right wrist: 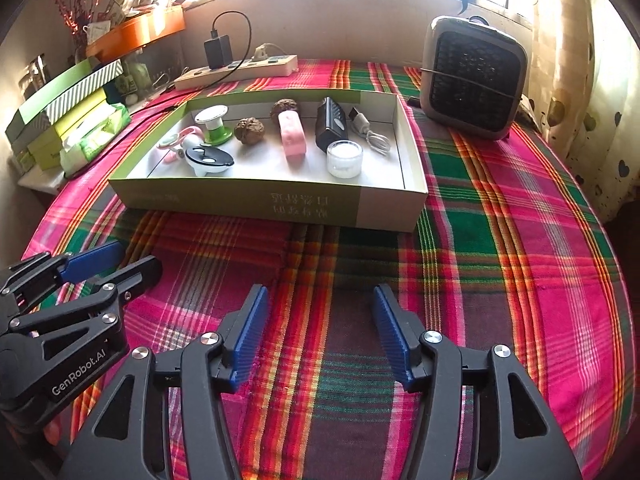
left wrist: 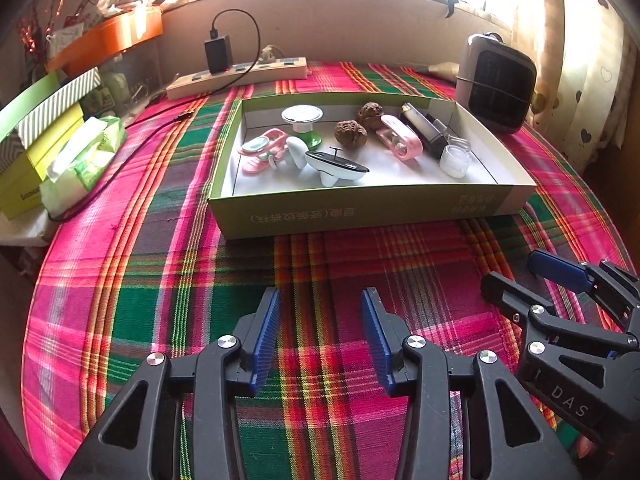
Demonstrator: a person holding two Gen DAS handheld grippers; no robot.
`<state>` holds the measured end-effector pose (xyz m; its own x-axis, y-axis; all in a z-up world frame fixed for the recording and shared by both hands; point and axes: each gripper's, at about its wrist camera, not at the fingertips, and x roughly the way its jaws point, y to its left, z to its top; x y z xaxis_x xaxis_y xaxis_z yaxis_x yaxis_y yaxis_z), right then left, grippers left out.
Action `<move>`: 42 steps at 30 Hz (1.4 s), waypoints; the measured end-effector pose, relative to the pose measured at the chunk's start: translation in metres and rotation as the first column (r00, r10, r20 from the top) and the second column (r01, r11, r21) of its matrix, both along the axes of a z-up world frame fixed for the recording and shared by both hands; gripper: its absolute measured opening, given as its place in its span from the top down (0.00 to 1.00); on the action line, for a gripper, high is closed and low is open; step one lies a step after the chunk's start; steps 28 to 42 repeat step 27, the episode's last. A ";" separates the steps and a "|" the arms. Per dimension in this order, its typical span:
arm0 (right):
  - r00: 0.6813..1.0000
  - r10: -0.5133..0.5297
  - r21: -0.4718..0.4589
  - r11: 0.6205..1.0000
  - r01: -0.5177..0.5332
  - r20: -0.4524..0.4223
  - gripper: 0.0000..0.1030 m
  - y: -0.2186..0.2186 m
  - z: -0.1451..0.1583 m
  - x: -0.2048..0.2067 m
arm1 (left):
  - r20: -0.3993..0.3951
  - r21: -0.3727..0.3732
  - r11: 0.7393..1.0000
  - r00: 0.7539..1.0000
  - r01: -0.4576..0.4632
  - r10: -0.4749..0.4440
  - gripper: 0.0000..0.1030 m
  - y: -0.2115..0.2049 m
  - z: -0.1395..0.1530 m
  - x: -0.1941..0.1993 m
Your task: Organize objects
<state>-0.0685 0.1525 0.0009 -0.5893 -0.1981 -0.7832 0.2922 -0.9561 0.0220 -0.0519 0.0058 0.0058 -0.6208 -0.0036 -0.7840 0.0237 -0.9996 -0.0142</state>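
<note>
Both grippers hang over bare plaid cloth point(right wrist: 500, 208) at the near edge of the table. Left gripper point(left wrist: 320, 300) and right gripper point(right wrist: 320, 296) each have their blue pads apart with nothing between them. "DAS" shows on the right gripper's body in the left view, "GenRobot.AI" on the left gripper's body in the right view.

Beyond a wide open strip of cloth lies the shallow green cardboard box point(left wrist: 360, 208), its long axis running across the view, its upside-down printed characters too unclear to read. Inside lie two walnuts point(left wrist: 351, 133), a pink clip point(left wrist: 402, 141) lying aslant, a small clear jar point(right wrist: 345, 159) and a black charger point(right wrist: 330, 123). A heater point(right wrist: 472, 80) stands behind the box's right corner, a power strip point(left wrist: 240, 76) behind its left.
</note>
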 end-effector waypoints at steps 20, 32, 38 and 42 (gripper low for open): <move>1.000 0.010 0.005 1.000 -0.010 0.001 0.41 -0.003 -0.001 0.001 | 0.000 0.001 1.000 1.000 0.001 -0.001 0.60 0.000 0.000 0.000; 1.000 0.011 0.005 1.000 -0.011 0.001 0.41 -0.002 -0.001 0.001 | 0.000 0.001 1.000 1.000 0.001 -0.001 0.60 0.000 0.000 0.000; 1.000 0.011 0.005 1.000 -0.011 0.001 0.41 -0.002 -0.001 0.001 | 0.000 0.001 1.000 1.000 0.001 -0.001 0.60 0.000 0.000 0.000; 1.000 0.011 0.005 1.000 -0.011 0.001 0.41 -0.002 -0.001 0.001 | 0.000 0.001 1.000 1.000 0.001 -0.001 0.60 0.000 0.000 0.000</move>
